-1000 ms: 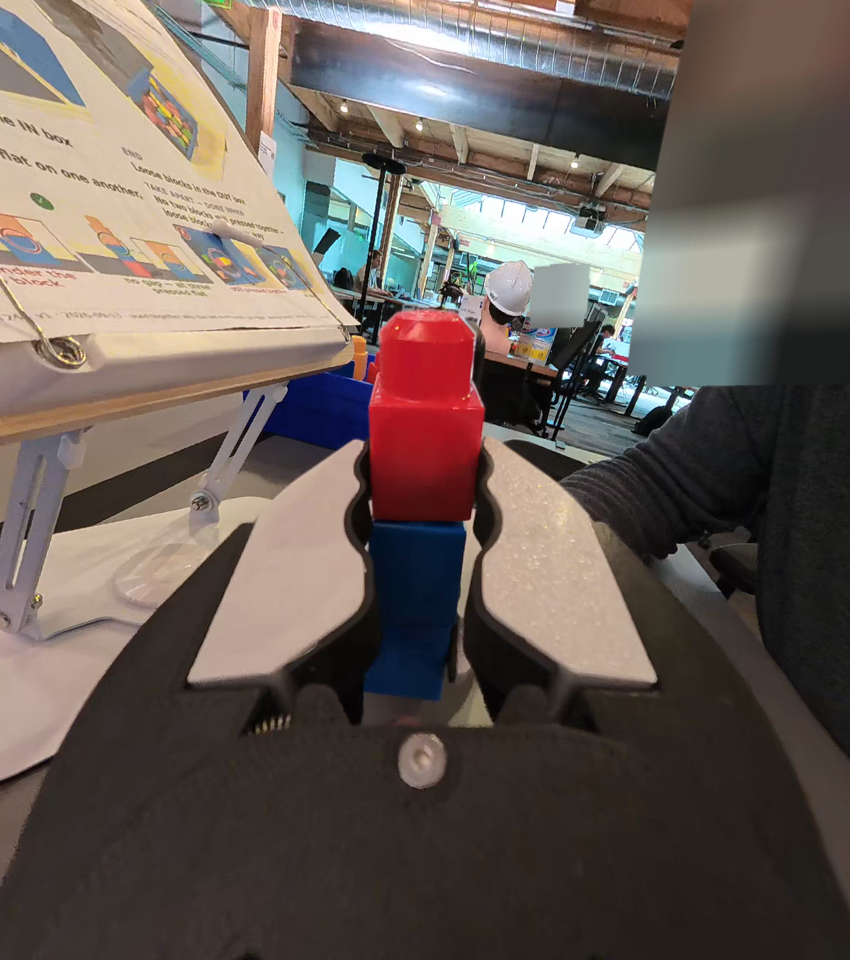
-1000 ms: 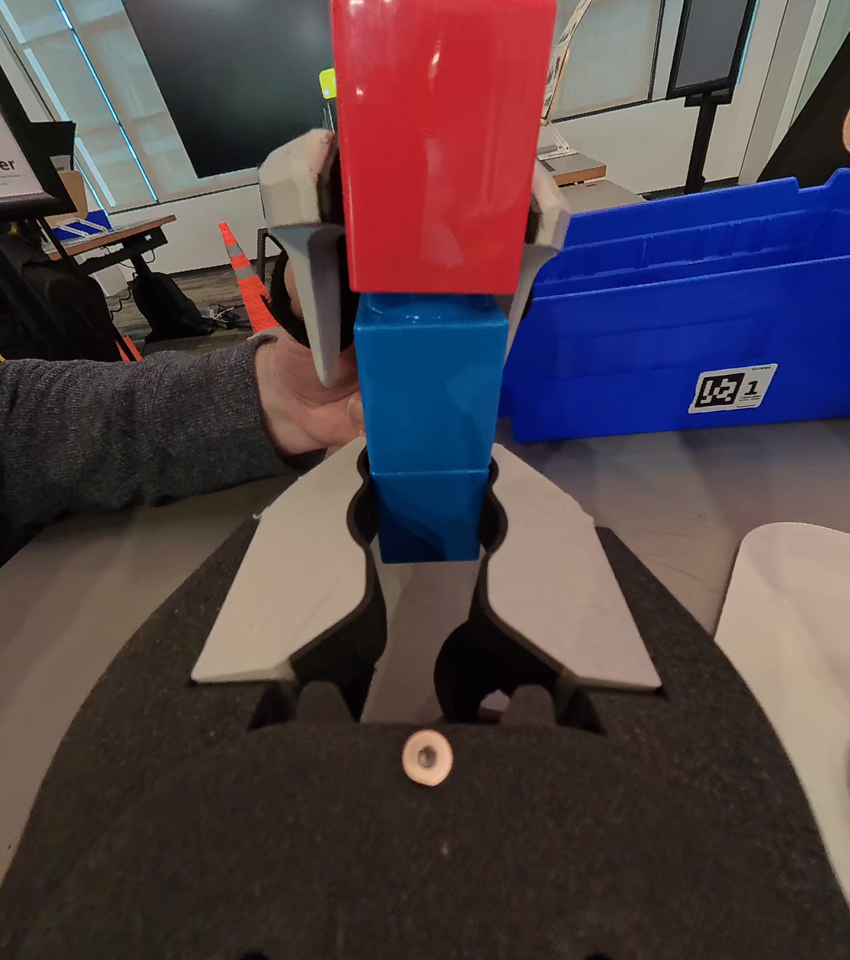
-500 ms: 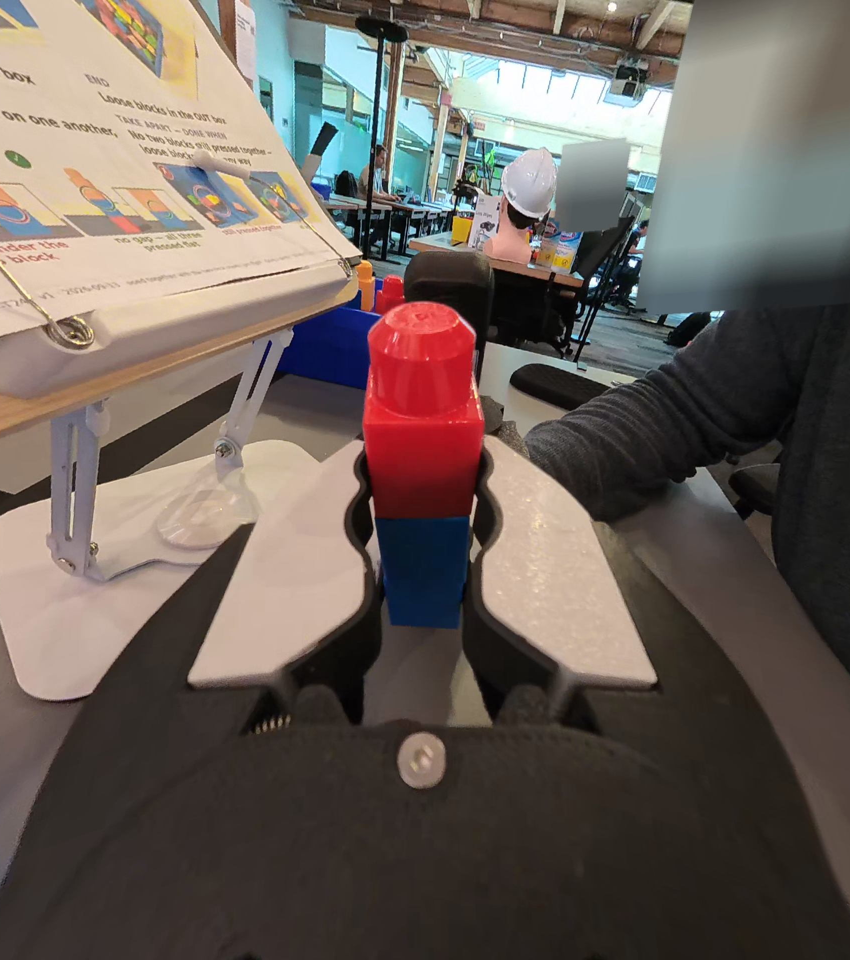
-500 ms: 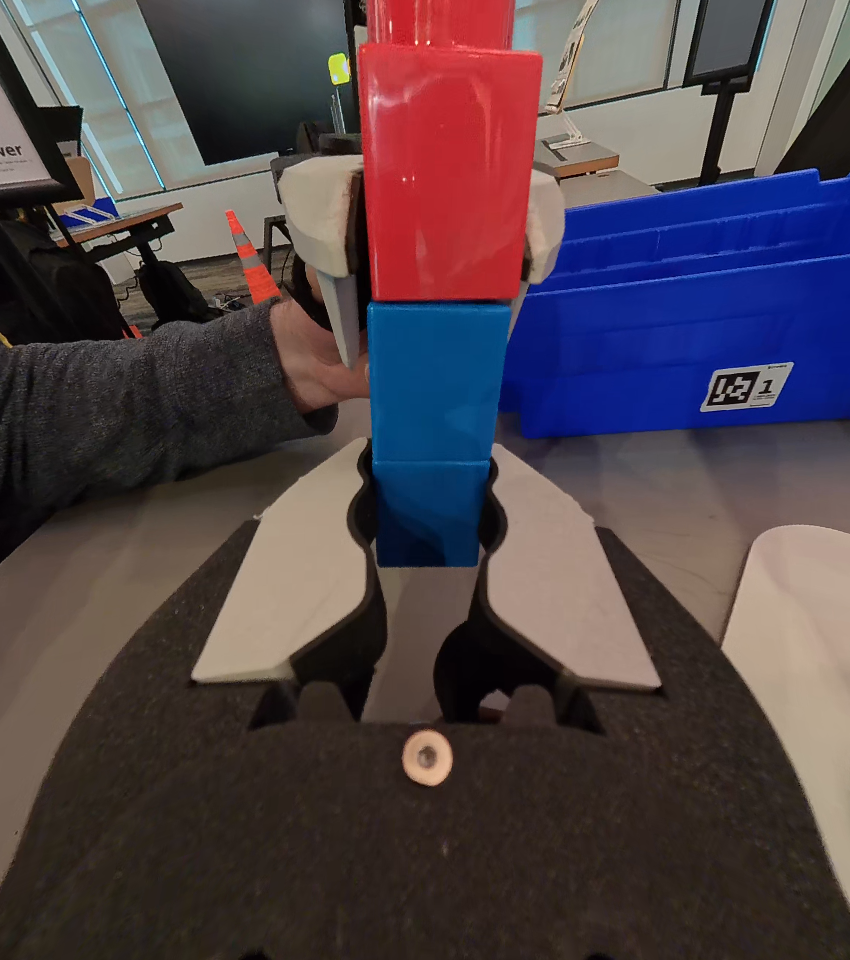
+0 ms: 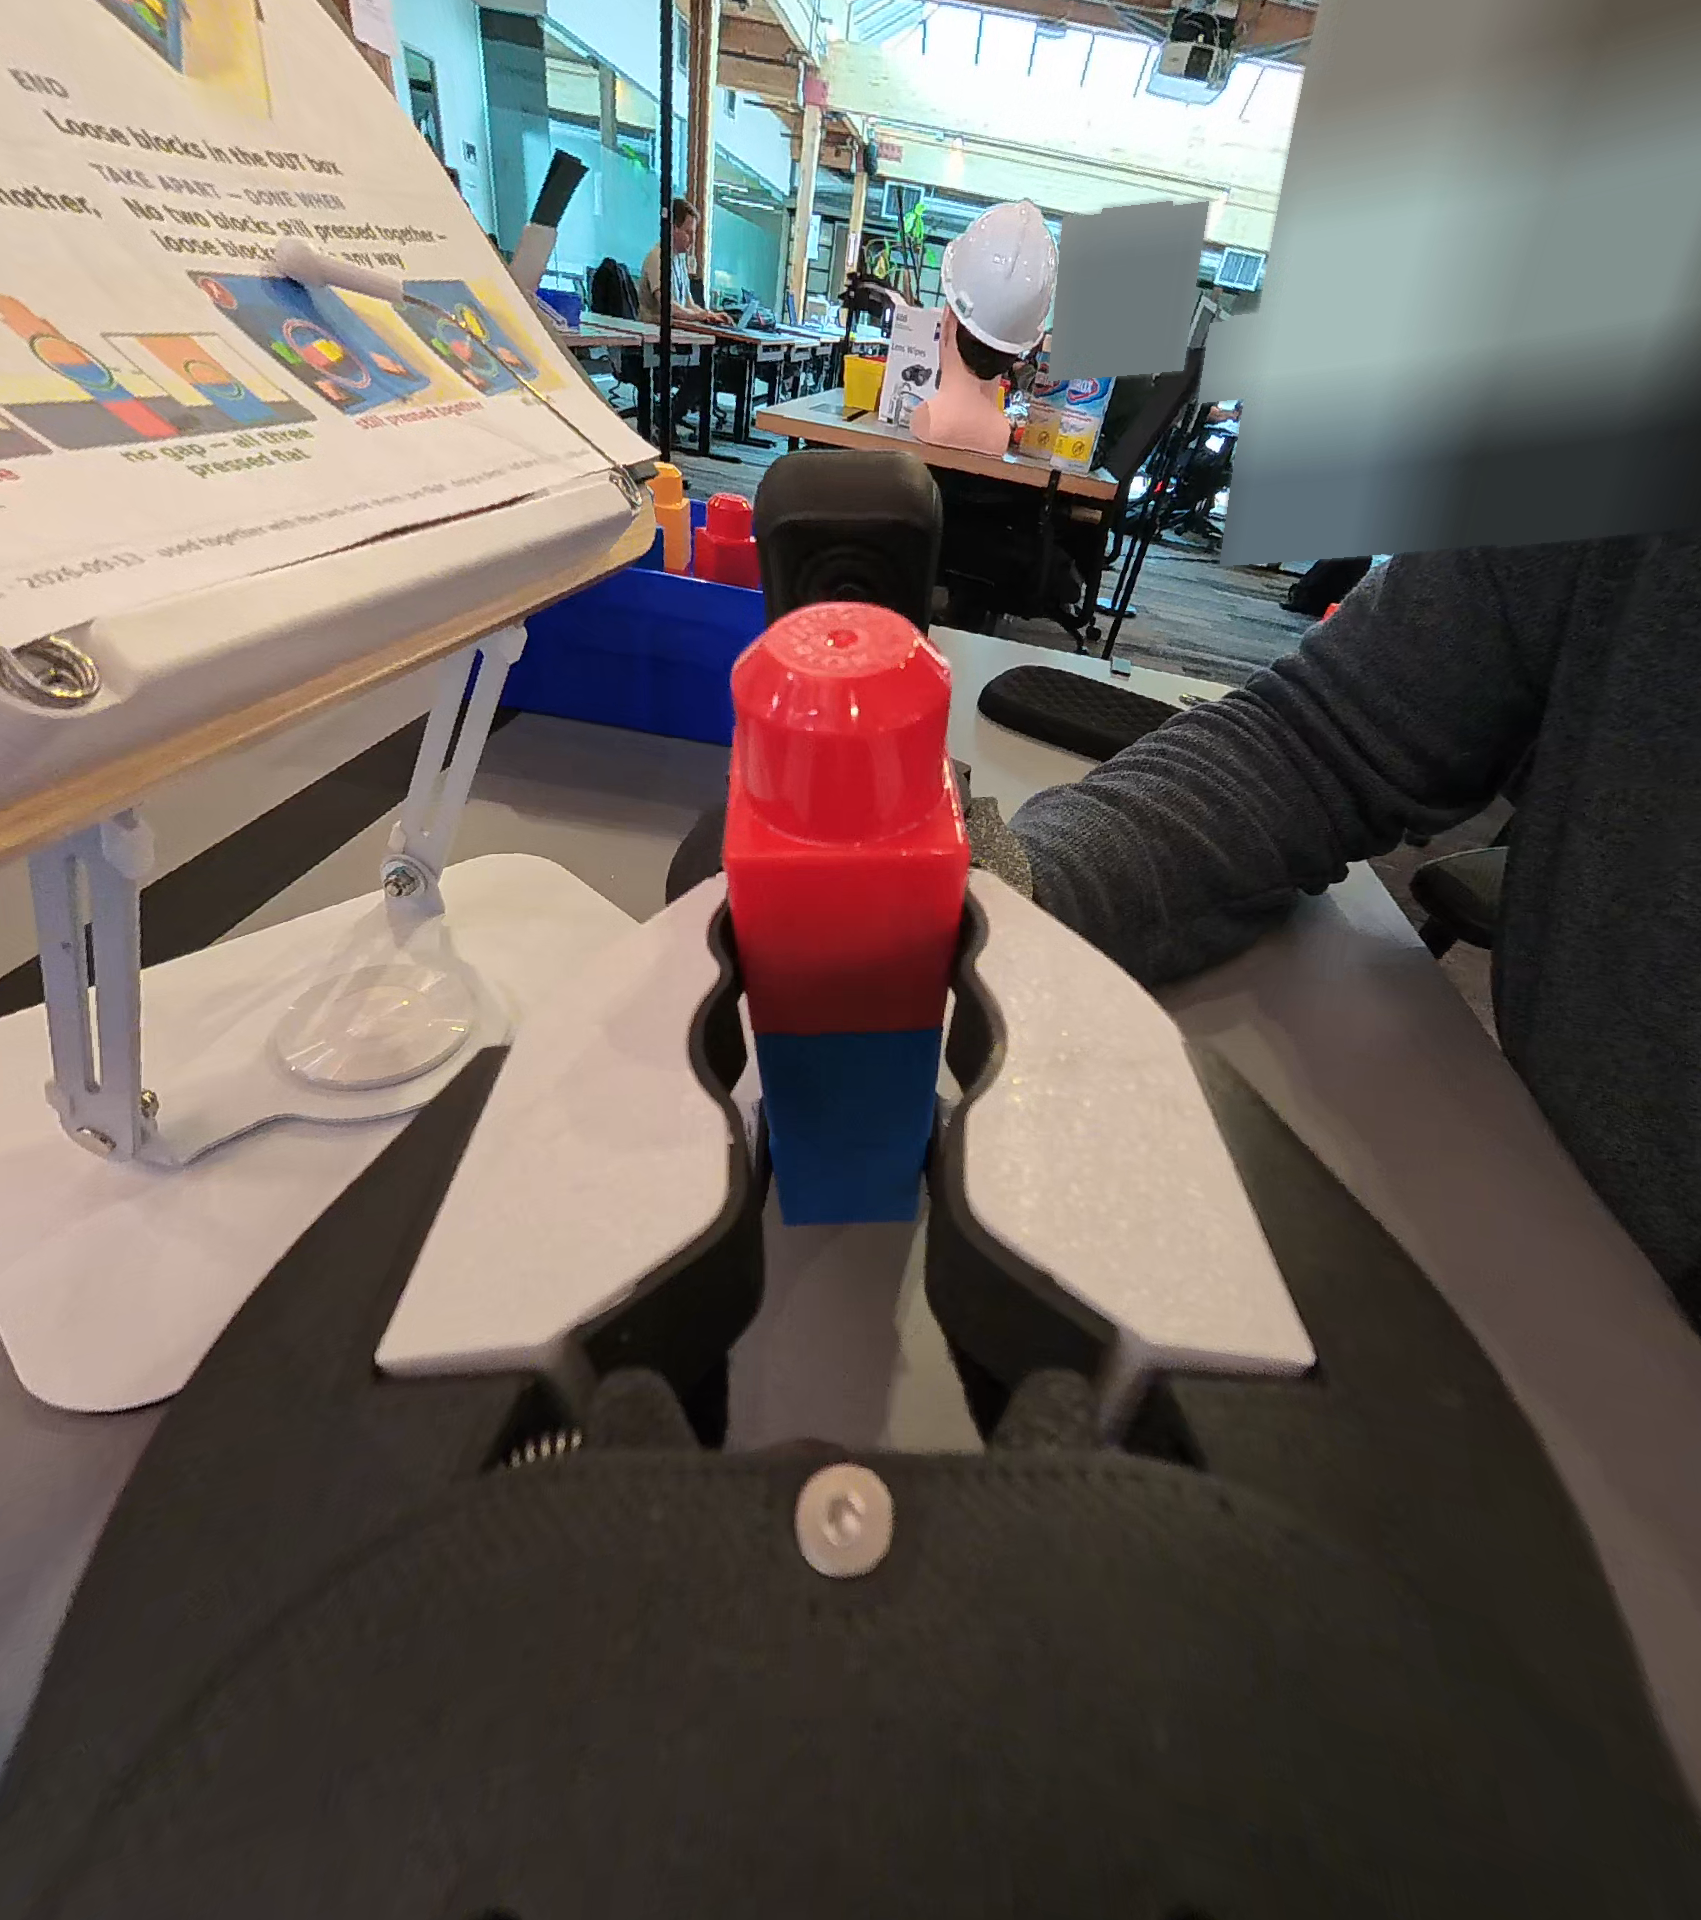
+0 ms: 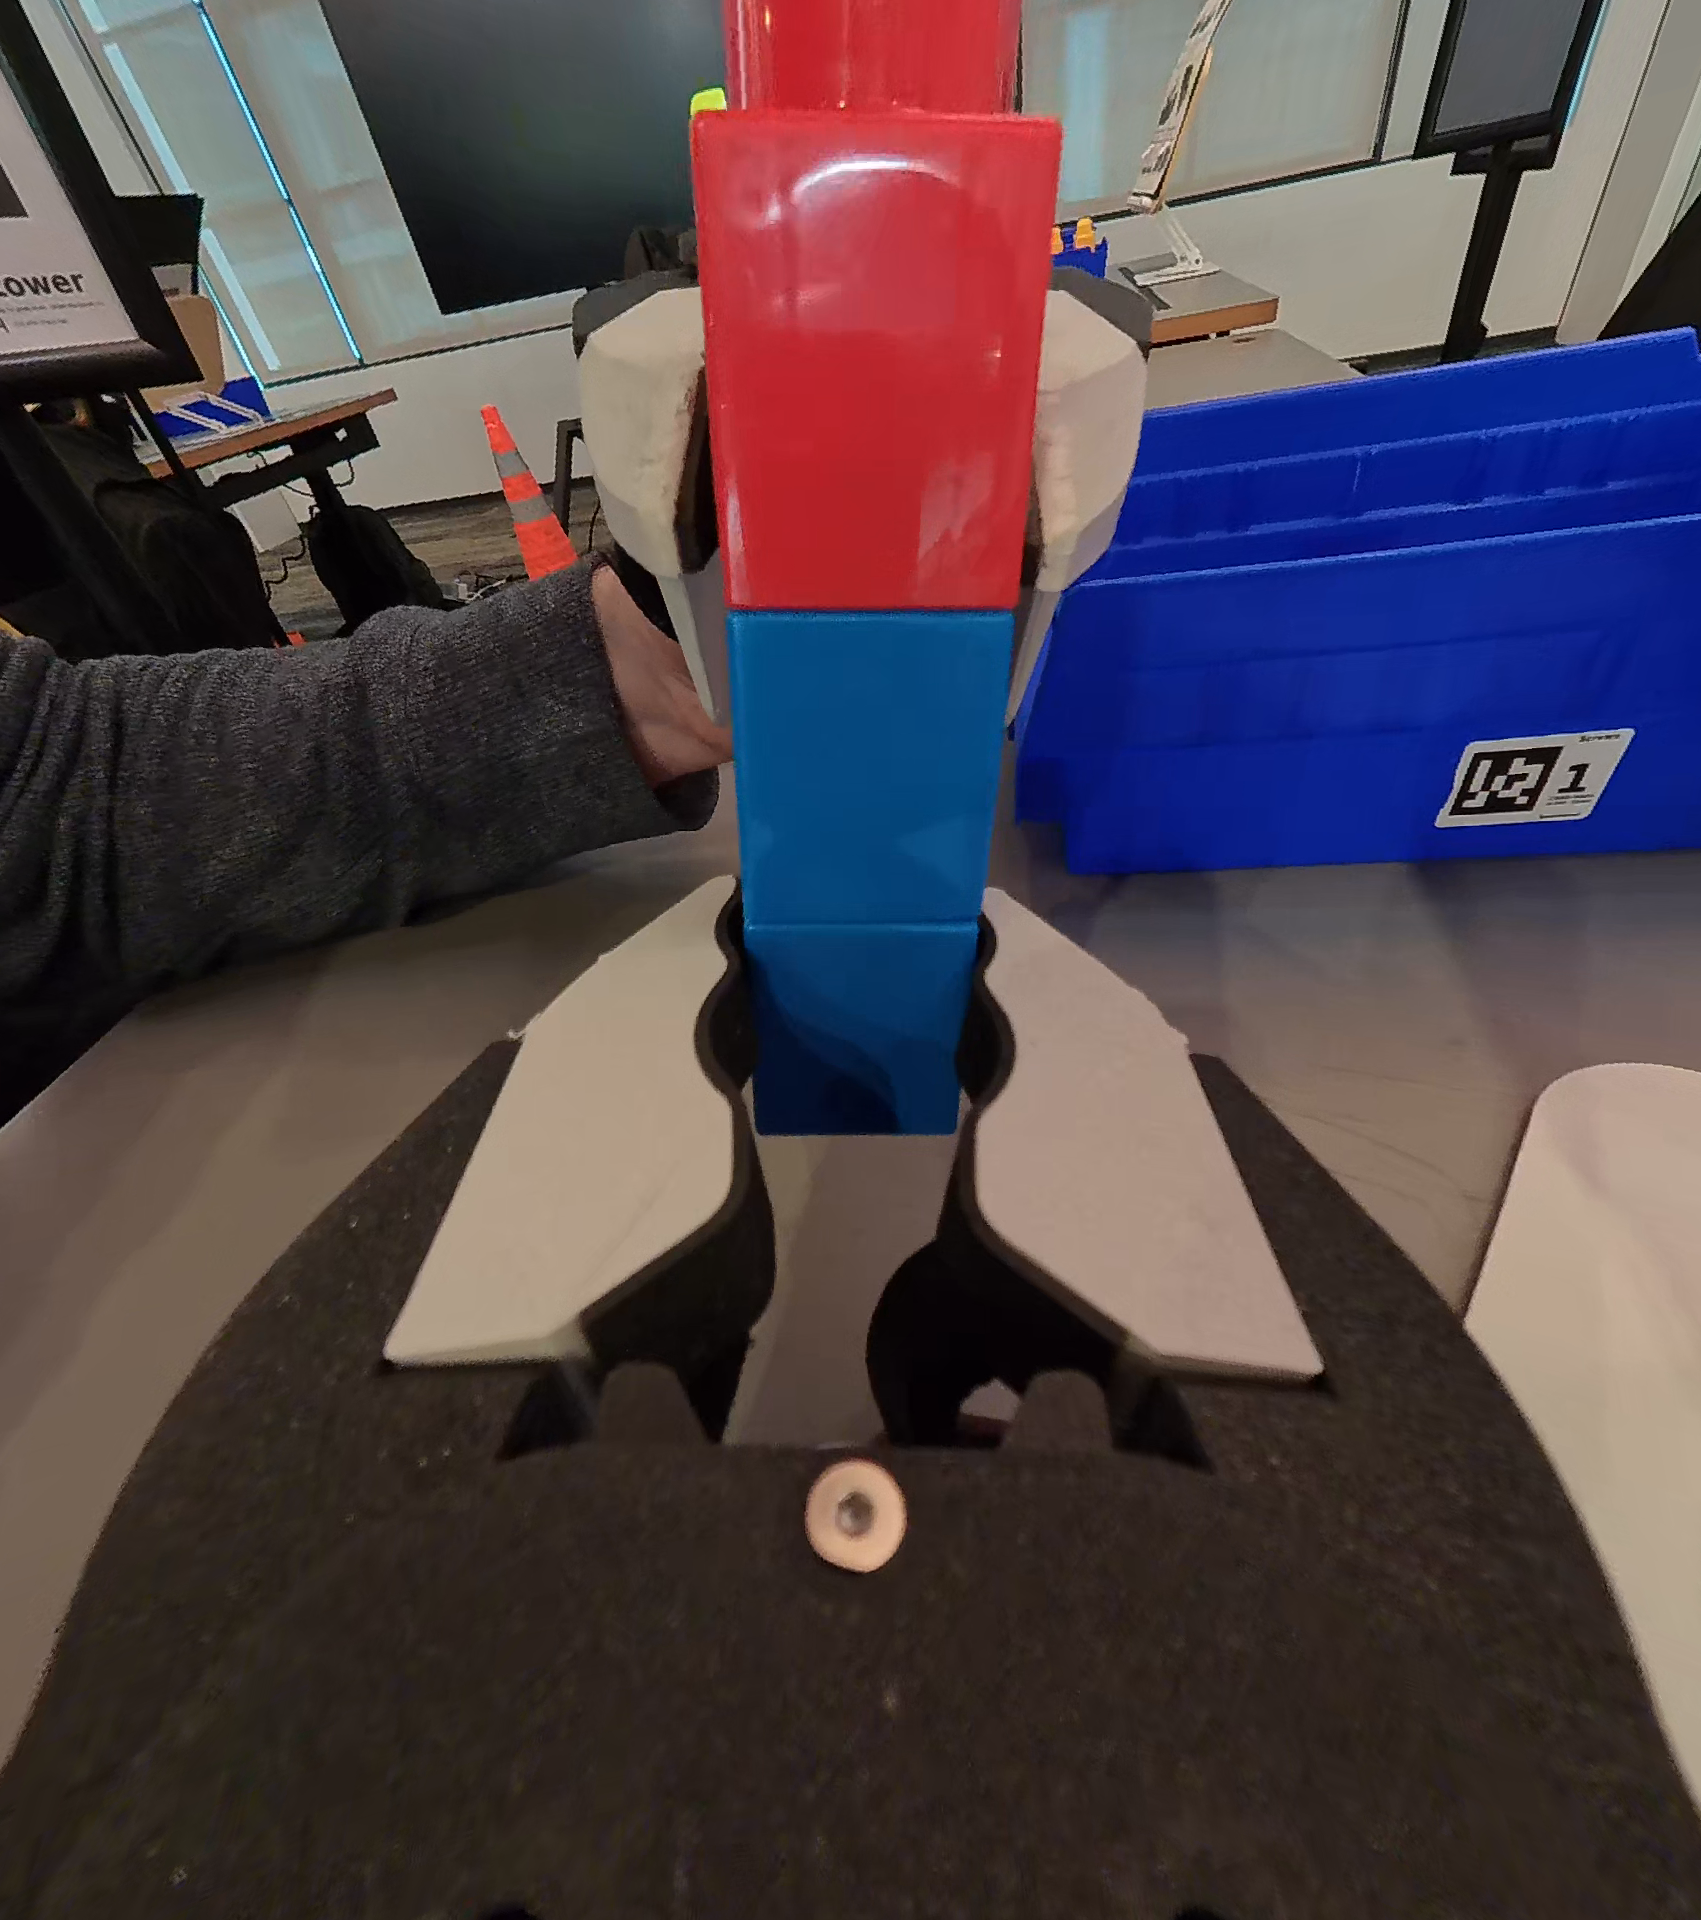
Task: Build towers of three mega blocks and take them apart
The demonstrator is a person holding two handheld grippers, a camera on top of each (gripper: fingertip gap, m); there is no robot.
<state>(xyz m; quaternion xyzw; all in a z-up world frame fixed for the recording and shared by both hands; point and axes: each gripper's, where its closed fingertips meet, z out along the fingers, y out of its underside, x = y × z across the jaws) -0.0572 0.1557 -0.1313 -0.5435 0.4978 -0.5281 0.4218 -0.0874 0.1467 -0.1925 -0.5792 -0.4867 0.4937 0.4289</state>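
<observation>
The three-block tower [image 6: 867,623] stood upright on the worktop [image 6: 1345,987], long axis vertical. The left tool [image 5: 846,997] was clamped on the red block [image 5: 841,894]; the right tool [image 6: 856,997] on the bottom blue block [image 6: 854,1023].

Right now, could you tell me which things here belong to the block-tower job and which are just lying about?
Job:
- red block, held by the left claw
- two blue blocks under it, the lowest held by the right claw
- blue bin

Lying about:
- instruction sheet on its stand
- orange cone
- white hard hat
</observation>
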